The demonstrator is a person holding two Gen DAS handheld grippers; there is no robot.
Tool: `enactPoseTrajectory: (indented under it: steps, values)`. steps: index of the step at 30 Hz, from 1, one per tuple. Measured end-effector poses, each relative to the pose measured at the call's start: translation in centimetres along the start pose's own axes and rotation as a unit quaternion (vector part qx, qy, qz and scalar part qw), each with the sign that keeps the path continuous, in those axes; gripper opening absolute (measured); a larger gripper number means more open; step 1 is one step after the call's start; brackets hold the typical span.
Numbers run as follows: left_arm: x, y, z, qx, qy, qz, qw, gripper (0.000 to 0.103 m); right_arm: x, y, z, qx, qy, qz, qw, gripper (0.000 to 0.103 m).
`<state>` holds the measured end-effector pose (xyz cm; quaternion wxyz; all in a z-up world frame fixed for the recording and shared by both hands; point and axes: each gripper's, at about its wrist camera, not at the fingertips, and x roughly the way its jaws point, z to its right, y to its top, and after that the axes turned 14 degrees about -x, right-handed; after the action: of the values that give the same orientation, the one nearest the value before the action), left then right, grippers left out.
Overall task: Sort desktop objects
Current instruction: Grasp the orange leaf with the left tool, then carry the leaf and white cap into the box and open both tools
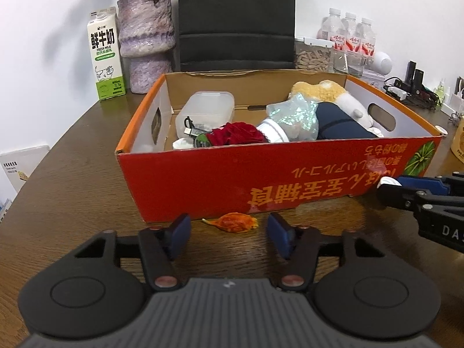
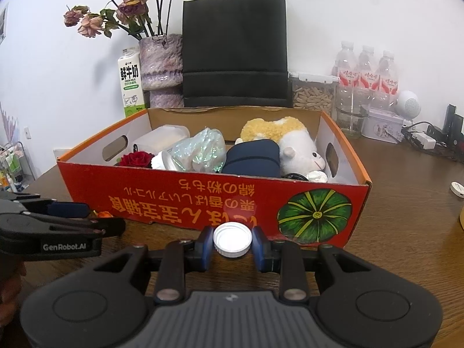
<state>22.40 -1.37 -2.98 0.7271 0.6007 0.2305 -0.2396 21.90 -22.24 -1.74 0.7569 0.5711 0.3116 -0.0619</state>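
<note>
- The right gripper (image 2: 232, 242), low centre of the right wrist view, has its blue-padded jaws clamped on a round white ribbed plastic bottle cap (image 2: 232, 239), held just in front of the red-and-orange cardboard box (image 2: 179, 203); in the left wrist view this cap (image 1: 388, 181) is only a white sliver at the right edge
- The left gripper (image 1: 229, 229) has its jaws wide apart, holding nothing; between them, on the dark brown wooden table (image 1: 72, 174), lies one crumpled orange wrapper (image 1: 233, 222) just beside the box wall; the right wrist view shows only a speck of it
- Only the right wrist view shows the green pumpkin print (image 2: 314, 217)
- One box; inside it one translucent plastic tub (image 1: 207, 107), one red fabric rose (image 1: 236, 133), one iridescent bag (image 2: 203, 152), one navy pouch (image 2: 252, 156), one white-and-yellow plush sheep (image 2: 293, 142)
- Upper right: three clear water bottles (image 2: 365, 72)
</note>
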Motion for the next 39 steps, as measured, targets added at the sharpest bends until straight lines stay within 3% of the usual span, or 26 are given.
enactPoseTrajectory:
  steps: [3,12,19,27,35,39]
  values:
    - [-0.1,0.0,0.0,-0.003,-0.002,0.001,1.0,0.042,-0.1,0.0,0.0,0.0,0.001,0.002,1.0,0.027]
    - [-0.3,-0.1,0.0,-0.01,-0.007,0.005,0.9999,0.041,-0.4,0.1,-0.2,-0.003,0.001,0.008,1.0,0.027]
    - [-2.2,-0.4,0.3,-0.015,-0.016,0.033,0.9992,0.041,-1.1,0.1,-0.5,-0.006,0.001,0.021,1.0,0.027]
    - [-6.7,0.4,1.2,-0.022,-0.058,0.086,0.9943,0.041,-4.2,1.0,-0.9,-0.012,0.003,0.069,0.998,0.027]
    - [-9.8,5.2,3.5,0.001,-0.078,0.169,0.9825,0.041,-6.5,5.5,0.1,-0.033,-0.014,0.134,0.99,0.027]
    - [-9.5,7.2,4.5,0.002,-0.075,0.189,0.9791,0.041,-6.3,7.8,0.9,-0.03,-0.027,0.157,0.987,0.027]
